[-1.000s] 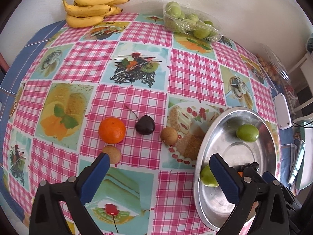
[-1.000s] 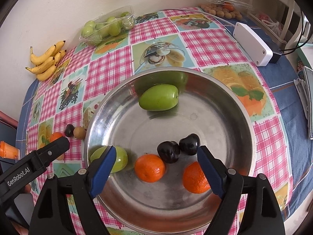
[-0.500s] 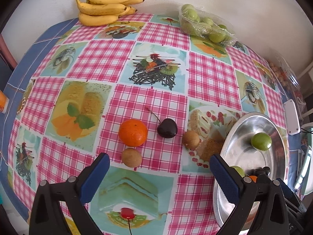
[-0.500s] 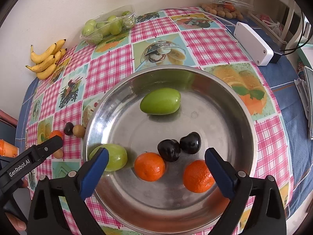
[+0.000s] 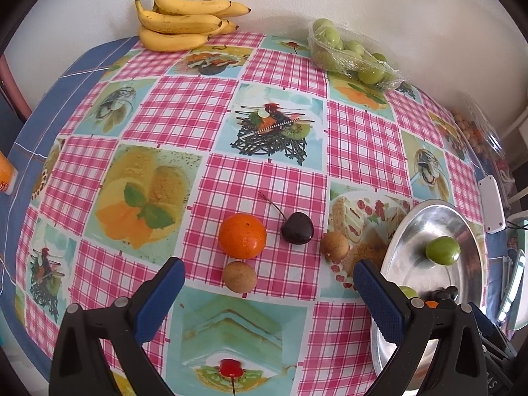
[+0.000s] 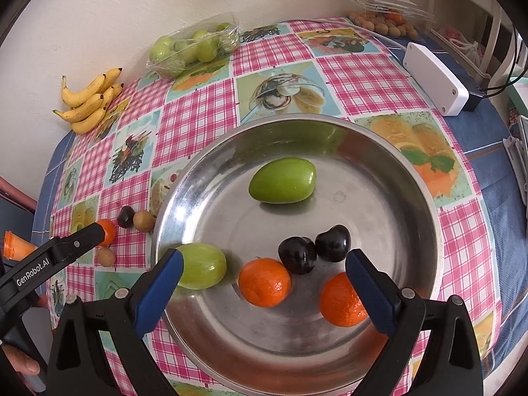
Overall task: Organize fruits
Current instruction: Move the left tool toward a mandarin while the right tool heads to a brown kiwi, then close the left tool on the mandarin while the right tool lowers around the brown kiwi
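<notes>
On the checked cloth lie an orange (image 5: 242,235), a dark cherry (image 5: 297,232) and two small brown fruits (image 5: 239,277) (image 5: 334,247). My left gripper (image 5: 267,280) is open and empty, just short of them. A steel bowl (image 6: 389,151) holds two green fruits (image 6: 282,185) (image 6: 203,265), two oranges (image 6: 264,282) (image 6: 341,300) and two dark cherries (image 6: 297,254) (image 6: 333,242). My right gripper (image 6: 264,267) is open and empty above the bowl's near side. The bowl also shows in the left wrist view (image 5: 406,241).
Bananas (image 5: 184,23) and a wrapped tray of green fruit (image 5: 353,54) lie by the back wall. A white box (image 6: 435,77) with a cable and a clear pack of small fruit (image 6: 382,23) sit at the right. An orange object (image 6: 16,247) stands at the left table edge.
My left gripper has swung left and drawn back, bringing the loose fruits to the middle of its view. My right gripper's jaws have opened wider over the bowl.
</notes>
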{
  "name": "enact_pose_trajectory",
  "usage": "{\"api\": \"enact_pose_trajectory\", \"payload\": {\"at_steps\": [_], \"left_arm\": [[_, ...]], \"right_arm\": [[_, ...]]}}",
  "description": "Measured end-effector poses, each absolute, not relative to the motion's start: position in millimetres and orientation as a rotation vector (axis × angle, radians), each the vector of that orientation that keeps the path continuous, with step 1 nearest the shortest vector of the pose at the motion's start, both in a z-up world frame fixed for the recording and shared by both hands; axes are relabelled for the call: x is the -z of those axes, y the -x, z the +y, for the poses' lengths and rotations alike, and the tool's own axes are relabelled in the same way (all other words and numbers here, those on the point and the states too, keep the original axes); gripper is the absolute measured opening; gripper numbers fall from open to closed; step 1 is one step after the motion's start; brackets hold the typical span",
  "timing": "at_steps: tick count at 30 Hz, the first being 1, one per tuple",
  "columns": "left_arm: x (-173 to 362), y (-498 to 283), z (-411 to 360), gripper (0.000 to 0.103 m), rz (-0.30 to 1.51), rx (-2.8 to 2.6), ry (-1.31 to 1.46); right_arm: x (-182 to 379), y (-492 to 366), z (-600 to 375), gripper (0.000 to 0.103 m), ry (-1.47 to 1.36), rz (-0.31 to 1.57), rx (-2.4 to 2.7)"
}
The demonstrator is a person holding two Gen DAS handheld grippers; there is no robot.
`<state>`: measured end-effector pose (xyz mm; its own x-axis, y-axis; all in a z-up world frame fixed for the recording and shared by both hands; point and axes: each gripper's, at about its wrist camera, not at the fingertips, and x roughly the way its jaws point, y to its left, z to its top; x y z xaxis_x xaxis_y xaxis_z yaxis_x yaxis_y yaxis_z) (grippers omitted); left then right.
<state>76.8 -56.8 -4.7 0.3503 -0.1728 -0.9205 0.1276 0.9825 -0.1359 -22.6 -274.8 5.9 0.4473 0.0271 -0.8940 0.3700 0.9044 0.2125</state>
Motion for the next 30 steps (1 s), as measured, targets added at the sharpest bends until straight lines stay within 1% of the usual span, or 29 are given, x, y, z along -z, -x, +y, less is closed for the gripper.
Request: {"api": "enact_pose_trajectory", "payload": {"at_steps": [9,14,21,30], "left_arm": [[4,-83,-41,0.103,1.206,0.201,0.095],[3,-92,-20,0.103,1.205,0.189,0.155],[0,-101,7,0.103,1.201,0.133,0.137],[0,-109,38,0.103,1.213,0.119,0.231]], "right_arm": [[-5,19,-265,0.099,-0.394,1.101,0.189],[-5,17,-259,0.099,-0.405,1.101,0.164],[-15,10,-242,0.099,-0.391,1.073,0.139],[-18,-3,-212,0.099,-0.366,1.085,0.105]]}}
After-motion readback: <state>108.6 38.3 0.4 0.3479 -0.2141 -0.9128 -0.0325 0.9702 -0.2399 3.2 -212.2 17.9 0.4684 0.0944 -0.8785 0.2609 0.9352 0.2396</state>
